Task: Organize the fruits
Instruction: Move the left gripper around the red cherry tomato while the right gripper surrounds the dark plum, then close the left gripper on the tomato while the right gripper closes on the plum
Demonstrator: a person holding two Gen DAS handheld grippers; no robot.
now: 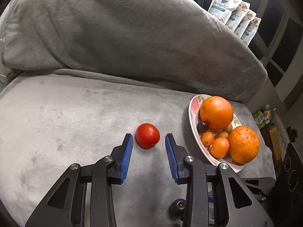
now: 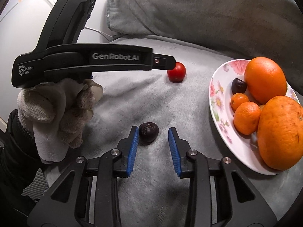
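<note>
A red tomato (image 1: 147,135) lies on the grey blanket; it also shows in the right wrist view (image 2: 176,72). My left gripper (image 1: 148,139) is open with the tomato between its blue fingertips, not touching. A small dark wrinkled fruit (image 2: 148,131) lies on the blanket between the fingertips of my open right gripper (image 2: 153,132), close to the left finger. It shows in the left wrist view (image 1: 178,205) under the left gripper. A floral plate (image 1: 193,113) at the right holds two big oranges (image 1: 216,112), small mandarins (image 1: 219,147), a dark plum (image 1: 202,126) and other small fruits.
A grey blanket-covered cushion (image 1: 123,34) rises behind the flat surface. Refill pouches (image 1: 234,17) stand at the back right. Dark boxes (image 1: 291,170) sit beyond the right edge. The left gripper's body and gloved hand (image 2: 62,109) fill the left of the right wrist view.
</note>
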